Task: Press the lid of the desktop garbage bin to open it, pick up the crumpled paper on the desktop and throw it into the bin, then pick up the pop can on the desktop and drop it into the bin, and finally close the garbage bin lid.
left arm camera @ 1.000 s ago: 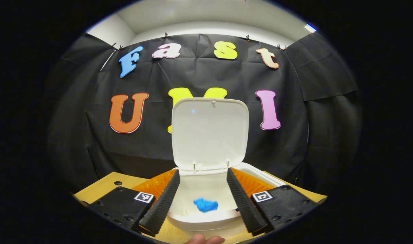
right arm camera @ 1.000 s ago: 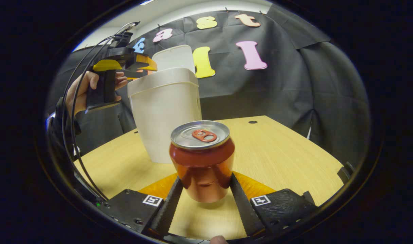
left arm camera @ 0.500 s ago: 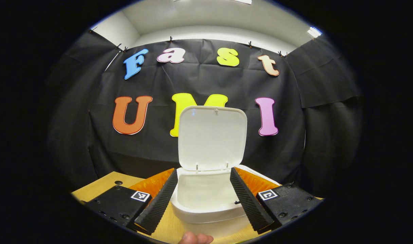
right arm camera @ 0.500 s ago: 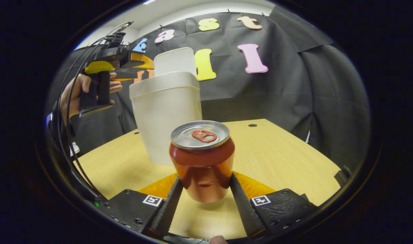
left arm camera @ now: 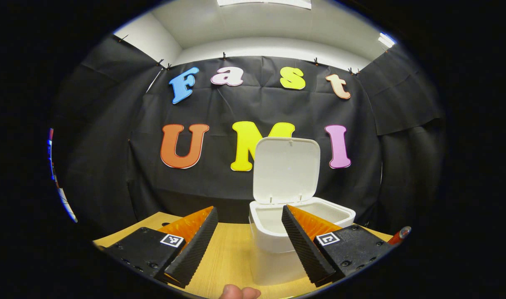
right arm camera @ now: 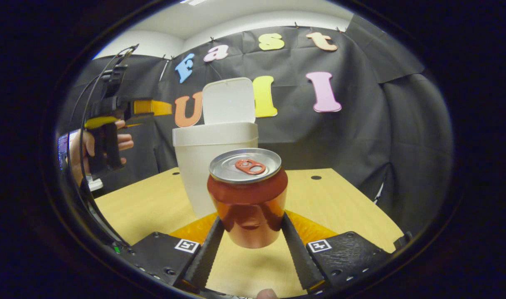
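Both fingers of my right gripper [right arm camera: 249,253] clamp the shiny red aluminium pop can [right arm camera: 247,197] low on its walls, in front of the open white plastic bin [right arm camera: 214,166]; probably light, slick and dentable, so gentle squeeze, while my left gripper [left arm camera: 248,245] gapes empty.

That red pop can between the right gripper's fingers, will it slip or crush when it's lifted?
The pop can has a glossy, smooth curved wall, so it may slip under light pressure. Thin metal likely dents if the right gripper squeezes hard. The pull tab looks unopened, so it might be full and heavy.
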`<state>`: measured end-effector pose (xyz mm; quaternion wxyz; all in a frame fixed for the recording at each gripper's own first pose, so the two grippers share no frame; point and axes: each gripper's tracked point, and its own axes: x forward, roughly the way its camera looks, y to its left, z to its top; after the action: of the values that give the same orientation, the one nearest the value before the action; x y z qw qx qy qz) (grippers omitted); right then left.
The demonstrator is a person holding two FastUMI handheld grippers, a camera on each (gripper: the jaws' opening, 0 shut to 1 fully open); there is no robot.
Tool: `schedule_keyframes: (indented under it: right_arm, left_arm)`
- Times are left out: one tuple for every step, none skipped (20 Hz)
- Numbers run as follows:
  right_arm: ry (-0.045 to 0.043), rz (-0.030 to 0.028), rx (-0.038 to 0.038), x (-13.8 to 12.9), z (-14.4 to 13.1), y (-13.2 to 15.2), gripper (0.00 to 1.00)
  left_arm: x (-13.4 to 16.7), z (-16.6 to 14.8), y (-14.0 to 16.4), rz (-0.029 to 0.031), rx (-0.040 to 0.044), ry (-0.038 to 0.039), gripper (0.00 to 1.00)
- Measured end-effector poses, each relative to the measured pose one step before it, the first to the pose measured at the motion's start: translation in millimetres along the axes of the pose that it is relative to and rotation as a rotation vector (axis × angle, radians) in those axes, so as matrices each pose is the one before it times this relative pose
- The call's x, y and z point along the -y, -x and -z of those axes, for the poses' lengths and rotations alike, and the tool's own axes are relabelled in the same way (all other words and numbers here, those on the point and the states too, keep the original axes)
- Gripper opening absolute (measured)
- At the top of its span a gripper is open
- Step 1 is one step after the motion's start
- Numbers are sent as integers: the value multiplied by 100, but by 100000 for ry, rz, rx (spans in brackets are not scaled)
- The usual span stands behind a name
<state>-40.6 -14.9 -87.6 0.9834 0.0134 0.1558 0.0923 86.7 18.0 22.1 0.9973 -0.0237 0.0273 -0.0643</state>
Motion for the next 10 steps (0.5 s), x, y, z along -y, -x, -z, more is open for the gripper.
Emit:
schedule_keyframes:
  right_arm:
    - [884,-581,810,-150,-1119,-110,80]
    - [1053,-919,1289,-155,-1264,-180,80]
    - [733,-621,864,-165,-1092,-219,80]
    - [781,-753,1283,-183,-1337,-278,80]
    - [631,-931,906,-281,-1218,-325,80]
    - [421,-1265,820,-311,-1117,-442,80]
    - [35,-1970,787,-564,-1225,-487,80]
    - [-363,-2062,819,-601,-1229,-520,80]
    - [-719,-2093,898,-545,-1404,-581,79]
    - [-887,-1612,731,-475,-1036,-543,79]
  left_arm:
    - [-827,516,457,-1074,-588,-50,99]
    - [-742,298,480,-1011,-457,400,99]
    - [-703,321,416,-898,-534,606,99]
    - [-885,260,484,-1088,-332,527,99]
    - [-768,145,350,-1174,-370,151,99]
    - [-706,216,314,-1292,-274,-253,99]
    - [-914,495,511,-1367,-640,-637,100]
    - [-721,335,513,-1222,-649,-514,99]
    - [-813,372,277,-993,-561,-469,99]
    - [-620,292,293,-1031,-569,-145,99]
